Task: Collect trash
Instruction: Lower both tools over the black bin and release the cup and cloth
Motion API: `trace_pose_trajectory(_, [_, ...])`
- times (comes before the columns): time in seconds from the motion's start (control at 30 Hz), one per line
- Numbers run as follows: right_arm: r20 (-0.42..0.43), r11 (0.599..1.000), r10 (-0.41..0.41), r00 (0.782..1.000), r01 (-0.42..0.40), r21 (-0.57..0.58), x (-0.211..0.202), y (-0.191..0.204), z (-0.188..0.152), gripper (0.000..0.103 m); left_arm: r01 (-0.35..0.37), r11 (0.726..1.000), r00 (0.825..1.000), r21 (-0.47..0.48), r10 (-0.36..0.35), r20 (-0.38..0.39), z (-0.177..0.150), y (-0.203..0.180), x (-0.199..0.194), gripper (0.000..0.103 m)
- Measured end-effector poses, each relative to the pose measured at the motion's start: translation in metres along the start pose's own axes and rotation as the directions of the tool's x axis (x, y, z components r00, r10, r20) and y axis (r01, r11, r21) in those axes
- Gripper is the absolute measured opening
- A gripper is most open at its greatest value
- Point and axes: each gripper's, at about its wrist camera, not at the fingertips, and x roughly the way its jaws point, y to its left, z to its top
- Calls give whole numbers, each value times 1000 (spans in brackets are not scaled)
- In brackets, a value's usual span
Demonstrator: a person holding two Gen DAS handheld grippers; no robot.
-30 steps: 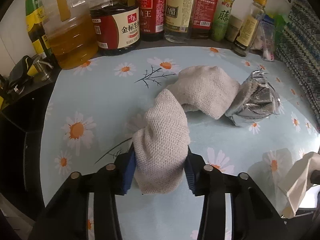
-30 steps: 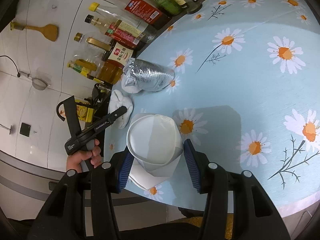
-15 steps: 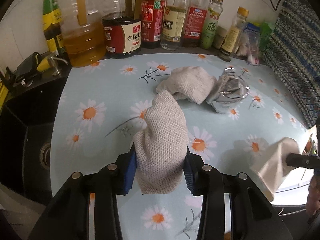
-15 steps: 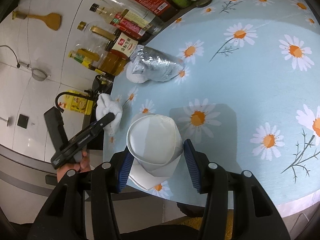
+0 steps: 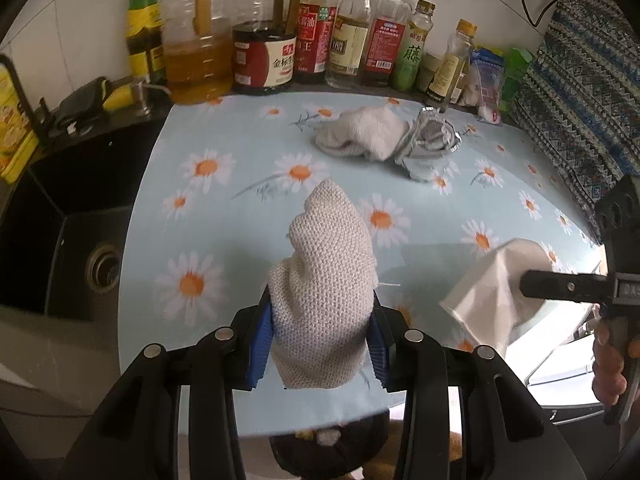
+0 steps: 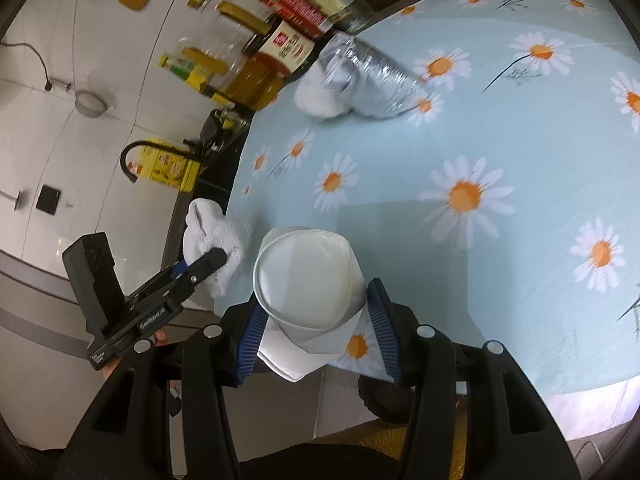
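Observation:
My left gripper (image 5: pixel 318 346) is shut on a crumpled grey-white knitted cloth (image 5: pixel 326 280), held above the near edge of the daisy-print table (image 5: pixel 240 216). My right gripper (image 6: pixel 316 334) is shut on a crushed white paper cup (image 6: pixel 308 284), also held over the table's near edge. The cup shows in the left wrist view (image 5: pixel 492 284), and the held cloth shows in the right wrist view (image 6: pixel 212 240). A second grey-white cloth (image 5: pixel 360 138) and a crumpled silver foil bag (image 5: pixel 432 146) lie together at the far side of the table.
A row of oil and sauce bottles (image 5: pixel 280 44) stands along the back wall. A black sink (image 5: pixel 60 240) lies left of the table. A patterned fabric (image 5: pixel 576 80) hangs at the right. A dark bin opening (image 5: pixel 328 448) shows below the table's front edge.
Both grippers have pulled back toward the table's near edge with their loads. The cloth and foil bag on the table look farther away. The left gripper lifted the knitted cloth off the table.

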Motion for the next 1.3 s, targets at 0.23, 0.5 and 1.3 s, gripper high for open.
trace_pose_trajectory(0.23, [-30,999,-29,999,27,-44,11,16,-23,50,13,1000,1000,-17,-13,-24,-33,3,-13,39])
trace_pose_trajectory(0.5, [-48,996,-62,997,58,-67,17,28,-51,50,45,999,998,-24,-46,-45,-67,3,-22,39])
trace_pose_trajectory(1.3, [-117,954,-276,954,257,-157,68,38,-136,50,108,993,966,-45,-115,-230,-160,8,2,39])
